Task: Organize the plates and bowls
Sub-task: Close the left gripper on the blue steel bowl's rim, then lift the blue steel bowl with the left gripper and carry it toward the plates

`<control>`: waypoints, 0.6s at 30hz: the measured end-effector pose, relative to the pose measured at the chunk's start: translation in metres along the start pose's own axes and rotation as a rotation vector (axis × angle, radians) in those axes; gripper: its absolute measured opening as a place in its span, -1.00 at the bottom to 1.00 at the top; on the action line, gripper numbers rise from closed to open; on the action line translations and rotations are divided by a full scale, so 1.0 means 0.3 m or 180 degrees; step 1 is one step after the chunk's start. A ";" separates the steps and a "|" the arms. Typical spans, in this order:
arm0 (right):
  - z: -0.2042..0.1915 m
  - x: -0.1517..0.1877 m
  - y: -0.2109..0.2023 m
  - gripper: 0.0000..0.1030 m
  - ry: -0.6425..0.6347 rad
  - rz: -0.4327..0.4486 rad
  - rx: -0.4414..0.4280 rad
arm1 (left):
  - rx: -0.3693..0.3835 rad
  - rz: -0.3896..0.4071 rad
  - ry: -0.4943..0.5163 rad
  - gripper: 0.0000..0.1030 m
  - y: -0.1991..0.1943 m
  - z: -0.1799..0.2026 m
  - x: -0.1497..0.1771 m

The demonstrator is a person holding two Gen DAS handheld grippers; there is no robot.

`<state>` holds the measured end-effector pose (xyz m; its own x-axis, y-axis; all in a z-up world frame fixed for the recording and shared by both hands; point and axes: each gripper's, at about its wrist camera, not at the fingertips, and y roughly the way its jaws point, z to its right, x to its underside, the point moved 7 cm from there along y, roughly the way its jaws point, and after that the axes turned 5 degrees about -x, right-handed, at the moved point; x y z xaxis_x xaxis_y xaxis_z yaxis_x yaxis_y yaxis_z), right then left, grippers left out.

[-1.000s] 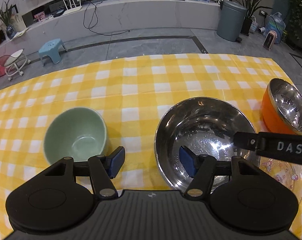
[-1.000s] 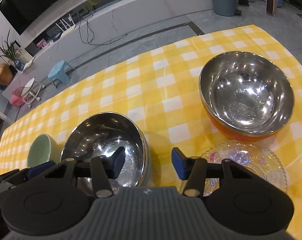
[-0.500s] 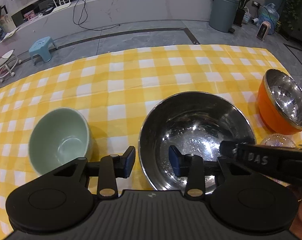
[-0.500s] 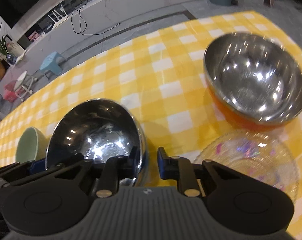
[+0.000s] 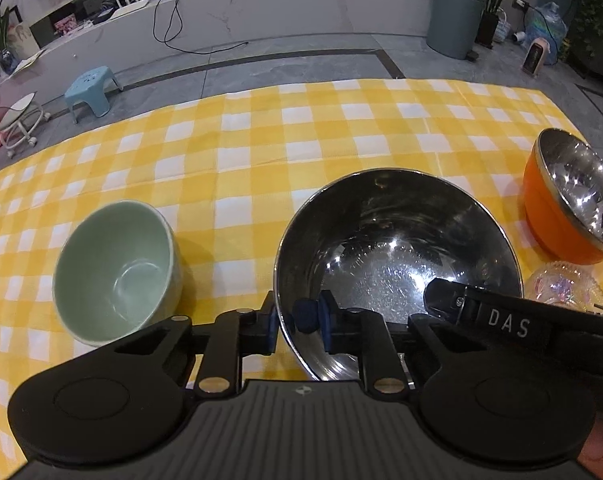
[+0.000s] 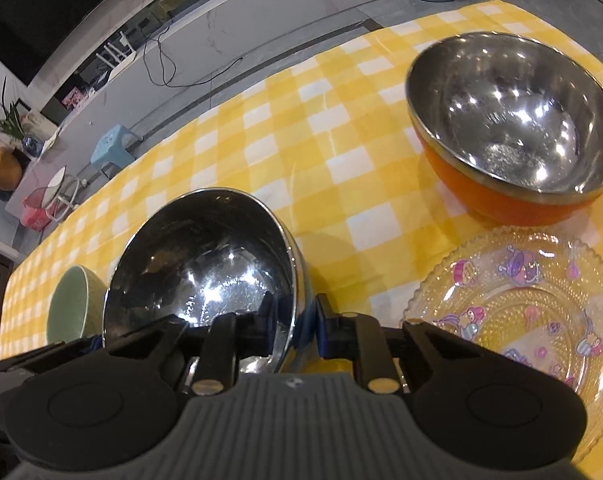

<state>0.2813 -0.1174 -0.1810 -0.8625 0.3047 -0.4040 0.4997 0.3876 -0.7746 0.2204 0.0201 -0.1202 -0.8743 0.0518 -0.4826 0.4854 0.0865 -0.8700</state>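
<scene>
Steel bowl (image 5: 397, 256) central on tablecloth (image 5: 301, 136), small bowl (image 5: 115, 268) left, lined bowl (image 5: 573, 204) right, glass plate (image 6: 517, 316) before it.

Our left gripper (image 5: 297, 326) is closing its fingers across the steel bowl (image 5: 397, 256) rim; our right gripper (image 6: 293, 326) clamps the opposite rim, both angled downward.

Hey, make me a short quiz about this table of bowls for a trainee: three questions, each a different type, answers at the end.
1. How many bowls are in view?
2. The right hand-held gripper pinches the rim of which one? A. green bowl B. steel bowl C. orange bowl
3. True or false: the glass plate lies on the checked cloth, outside every bowl.

Key: 1. three; 2. B; 3. true
</scene>
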 end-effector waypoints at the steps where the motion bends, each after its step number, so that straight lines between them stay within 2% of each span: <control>1: 0.004 0.001 -0.003 -0.67 0.0034 0.0000 -0.0007 | 0.0000 0.0006 0.0015 -0.62 -0.005 0.002 0.000; 5: 0.013 -0.003 -0.017 -0.68 0.0142 -0.0003 0.0006 | -0.0024 0.0044 0.0064 -0.71 -0.032 0.013 -0.007; 18: -0.066 0.006 -0.173 -0.71 0.0032 0.0135 -0.0035 | -0.0037 0.0225 -0.0005 -0.71 -0.201 -0.020 -0.011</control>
<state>0.2554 -0.1196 -0.1319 -0.8398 0.3296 -0.4314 0.5367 0.3838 -0.7515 0.1939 0.0207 -0.0656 -0.8378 0.0567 -0.5430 0.5460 0.0943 -0.8325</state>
